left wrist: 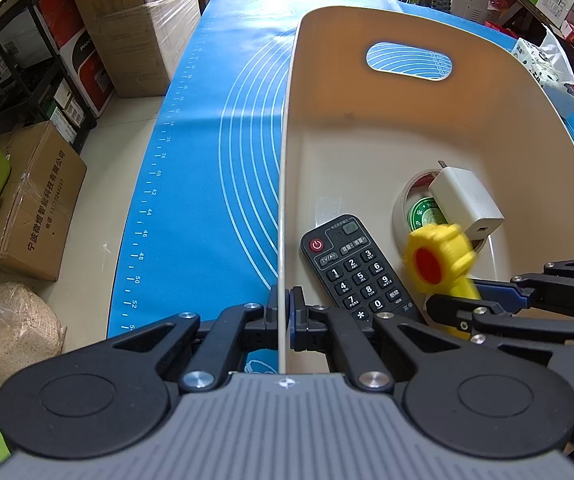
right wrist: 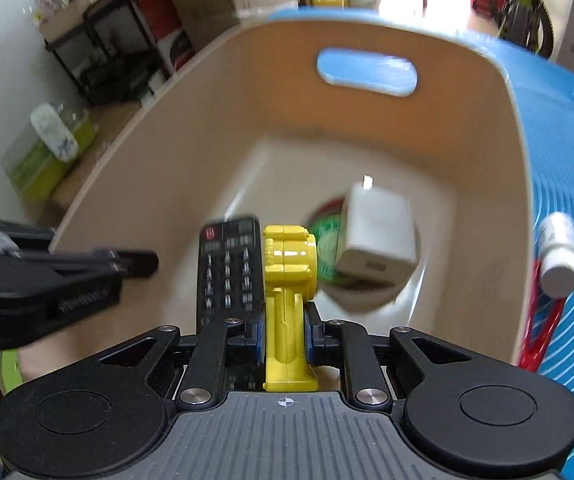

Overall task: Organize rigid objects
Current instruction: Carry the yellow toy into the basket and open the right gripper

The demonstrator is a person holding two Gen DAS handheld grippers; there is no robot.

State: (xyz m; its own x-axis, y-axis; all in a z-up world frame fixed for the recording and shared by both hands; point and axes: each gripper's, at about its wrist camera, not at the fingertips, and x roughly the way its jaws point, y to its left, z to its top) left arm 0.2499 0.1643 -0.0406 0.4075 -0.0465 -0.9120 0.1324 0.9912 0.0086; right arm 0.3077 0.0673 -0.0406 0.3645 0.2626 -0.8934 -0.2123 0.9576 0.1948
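A beige plastic bin stands on a blue mat. My left gripper is shut on the bin's left wall near its rim. My right gripper is shut on a yellow toy with a red disc and holds it over the bin's inside. In the bin lie a black remote, a tape roll and a white charger that rests on the roll.
On the mat to the right of the bin lie a white bottle and a red-handled tool. A tissue pack sits at the mat's far right. Cardboard boxes and a black rack stand on the floor to the left.
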